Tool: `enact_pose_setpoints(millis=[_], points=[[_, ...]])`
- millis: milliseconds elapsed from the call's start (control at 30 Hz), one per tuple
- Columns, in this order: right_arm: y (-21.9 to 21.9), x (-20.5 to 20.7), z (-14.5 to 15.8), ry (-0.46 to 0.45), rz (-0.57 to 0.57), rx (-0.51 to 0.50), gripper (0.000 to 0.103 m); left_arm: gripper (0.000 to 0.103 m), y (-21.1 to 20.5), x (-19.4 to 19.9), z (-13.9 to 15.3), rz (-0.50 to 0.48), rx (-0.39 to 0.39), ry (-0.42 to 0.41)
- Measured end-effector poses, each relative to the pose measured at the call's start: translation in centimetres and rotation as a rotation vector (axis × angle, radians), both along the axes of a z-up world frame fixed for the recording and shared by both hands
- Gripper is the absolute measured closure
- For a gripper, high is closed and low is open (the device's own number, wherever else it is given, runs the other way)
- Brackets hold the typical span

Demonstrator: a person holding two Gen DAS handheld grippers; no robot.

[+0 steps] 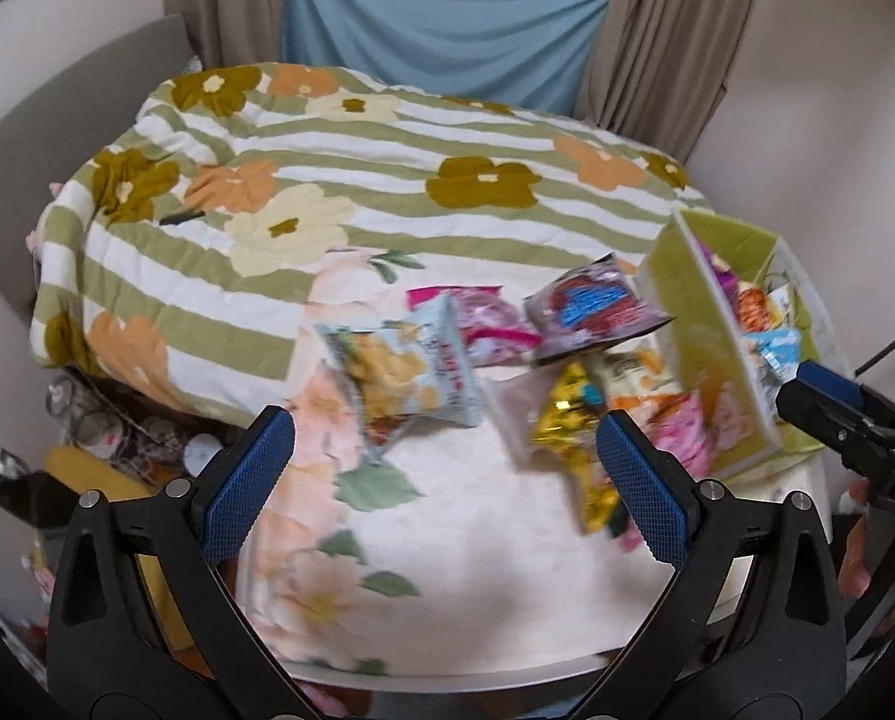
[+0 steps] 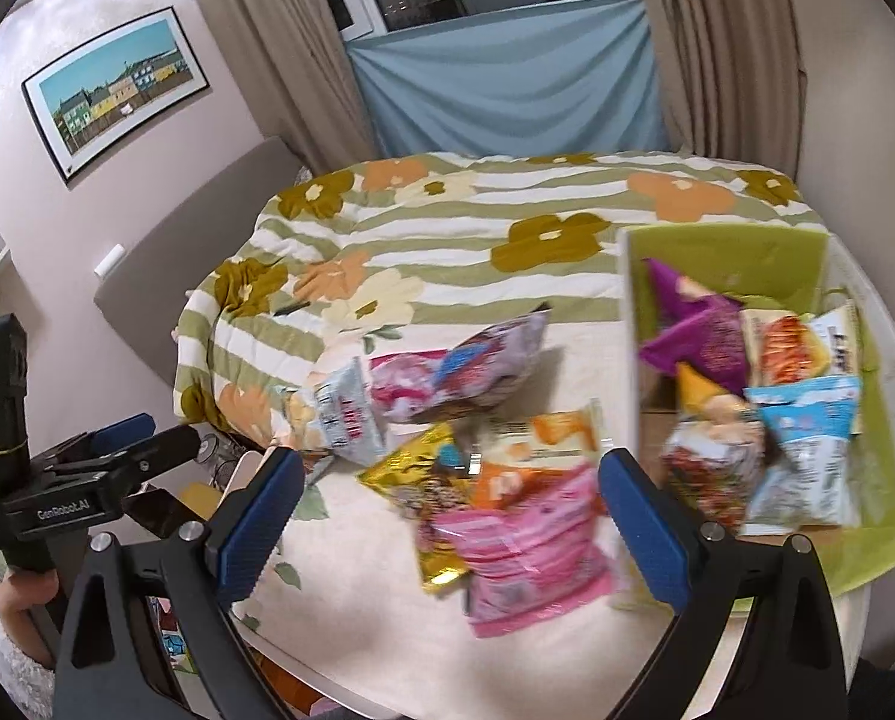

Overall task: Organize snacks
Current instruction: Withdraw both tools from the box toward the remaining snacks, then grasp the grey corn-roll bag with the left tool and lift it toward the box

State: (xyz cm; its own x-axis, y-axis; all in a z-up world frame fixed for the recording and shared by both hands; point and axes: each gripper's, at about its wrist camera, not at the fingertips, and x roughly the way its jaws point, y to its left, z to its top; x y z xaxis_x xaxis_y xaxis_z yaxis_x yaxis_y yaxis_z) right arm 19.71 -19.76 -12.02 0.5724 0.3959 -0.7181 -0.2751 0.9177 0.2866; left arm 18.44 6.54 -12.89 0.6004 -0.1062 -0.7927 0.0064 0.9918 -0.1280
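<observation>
A quilt with green and white stripes and big flowers fills the upper middle of both views. A cream cloth with pale flowers lies at the lower centre. At the top hang beige curtains beside a blue cloth. A framed picture of coloured houses hangs at the upper left of the right view.

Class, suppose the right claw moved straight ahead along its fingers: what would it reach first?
Most likely the pink snack bag, lying on the cloth between the open right claw fingers; the gold packet sits just beside it. Blur leaves depth uncertain.
</observation>
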Motion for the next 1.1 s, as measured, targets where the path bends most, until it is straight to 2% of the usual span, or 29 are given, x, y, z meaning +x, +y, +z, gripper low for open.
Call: enact_pose_setpoints(millis=[200,300,433,700,900,1033,1067,1100], points=[[4.8,0.7,-2.6,0.000,0.002,-0.064,0.005,0.003,2.0,3.2,-2.8,-0.144,0.096,0.018],[6.4,1.0,-4.0,-0.009,-0.002,-0.113,0.005,0.003,1.2,5.4,-4.3,-0.251,0.166,0.023],[8.8,1.5,-6.2,-0.027,0.019,-0.226,0.005,0.003,0.1,7.7,-6.9,-0.391,0.279,0.039],[10.9,3.1,-10.3,0.031,0.081,-0.327,0.006,0.003,-2.5,10.9,-11.7,-0.599,0.399,0.106],[11.5,4.0,-12.3,0.049,0.134,-0.392,0.010,0.003,-3.7,12.5,-14.3,-0.669,0.428,0.149],[11.3,4.3,-13.6,0.070,0.165,-0.431,0.015,0.003,-3.8,13.5,-15.6,-0.689,0.387,0.201],[11.2,4.4,-14.0,0.078,0.173,-0.437,0.018,0.005,-3.7,13.7,-15.9,-0.688,0.380,0.212],[11.1,4.4,-14.2,0.081,0.177,-0.444,0.018,0.011,-3.8,13.8,-16.3,-0.688,0.372,0.227]])
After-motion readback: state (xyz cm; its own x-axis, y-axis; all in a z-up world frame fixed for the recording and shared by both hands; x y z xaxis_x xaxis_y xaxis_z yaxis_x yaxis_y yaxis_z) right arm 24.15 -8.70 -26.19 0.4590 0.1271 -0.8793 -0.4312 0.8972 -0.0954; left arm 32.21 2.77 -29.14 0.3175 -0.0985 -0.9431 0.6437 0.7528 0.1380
